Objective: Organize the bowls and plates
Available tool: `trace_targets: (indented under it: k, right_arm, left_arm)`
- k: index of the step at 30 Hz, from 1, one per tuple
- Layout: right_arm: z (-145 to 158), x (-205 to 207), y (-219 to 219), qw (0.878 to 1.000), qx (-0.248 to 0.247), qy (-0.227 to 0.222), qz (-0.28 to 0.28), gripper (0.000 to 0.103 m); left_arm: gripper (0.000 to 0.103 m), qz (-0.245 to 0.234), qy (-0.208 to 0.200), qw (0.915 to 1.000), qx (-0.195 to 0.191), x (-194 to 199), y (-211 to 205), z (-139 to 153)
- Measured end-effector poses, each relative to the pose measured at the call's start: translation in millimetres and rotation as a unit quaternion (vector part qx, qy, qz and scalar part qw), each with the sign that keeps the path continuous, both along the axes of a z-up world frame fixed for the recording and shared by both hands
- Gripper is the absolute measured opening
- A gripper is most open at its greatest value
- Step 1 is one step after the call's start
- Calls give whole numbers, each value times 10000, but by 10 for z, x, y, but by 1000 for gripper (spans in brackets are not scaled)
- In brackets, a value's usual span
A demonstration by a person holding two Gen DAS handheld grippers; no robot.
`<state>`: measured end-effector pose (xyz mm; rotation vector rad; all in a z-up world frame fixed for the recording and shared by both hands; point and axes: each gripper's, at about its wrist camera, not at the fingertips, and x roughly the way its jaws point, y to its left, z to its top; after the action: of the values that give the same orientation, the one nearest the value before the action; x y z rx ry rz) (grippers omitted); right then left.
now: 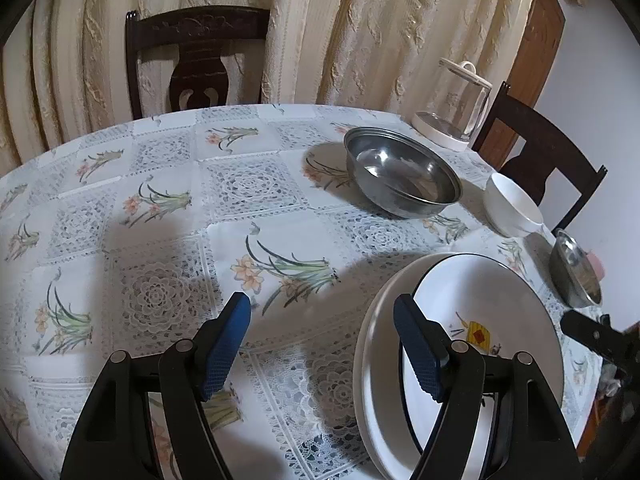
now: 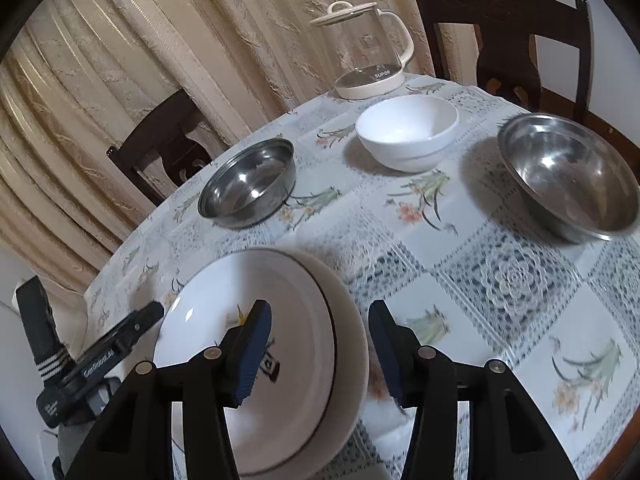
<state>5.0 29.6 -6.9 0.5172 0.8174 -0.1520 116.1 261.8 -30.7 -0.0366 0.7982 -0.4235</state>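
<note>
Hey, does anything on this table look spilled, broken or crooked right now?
Nothing is spilled or broken. The only oddity: the black-rimmed plate sits off-centre on the plain white plate beneath it, so the stack is uneven. The bowls stand upright and empty.

Table (image 2: 500, 280): bowls (image 2: 408, 132), plates (image 2: 280, 360), kettle (image 2: 368, 56).

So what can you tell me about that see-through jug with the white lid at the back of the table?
The glass kettle has a clear body, a cream-white base, a curved white handle and a flat white lid with a knob. It reads SUPOR near the bottom. It looks empty and stands upright on the flowered tablecloth at the far edge, by the curtain, behind the white bowl and not touching it.
</note>
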Motion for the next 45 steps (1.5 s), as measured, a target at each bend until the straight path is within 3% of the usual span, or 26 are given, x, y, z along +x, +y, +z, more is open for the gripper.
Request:
trace_targets:
  k: [7, 12, 20, 29, 45]
  right_arm:
    - [-15, 217, -102, 9997, 154, -10, 191, 54]
    - [-3, 376, -209, 9991, 290, 12, 307, 55]
    - [43, 661, -316, 9978, 446, -26, 480, 57]
    - [-9, 971, -470, 9955, 739, 93, 593, 57]
    - [-146, 1637, -551, 9882, 1046, 273, 1084, 57]
  left_arm:
    - [75, 84, 136, 9996, -211, 80, 103, 11]
    - [75, 135, 447, 9978, -473, 214, 159, -27]
    - [75, 206, 496, 9978, -394, 586, 93, 92]
    - [75, -23, 663, 9974, -263, 1061, -281, 102]
    - [75, -247, 1026, 9937, -385, 1680, -796, -41]
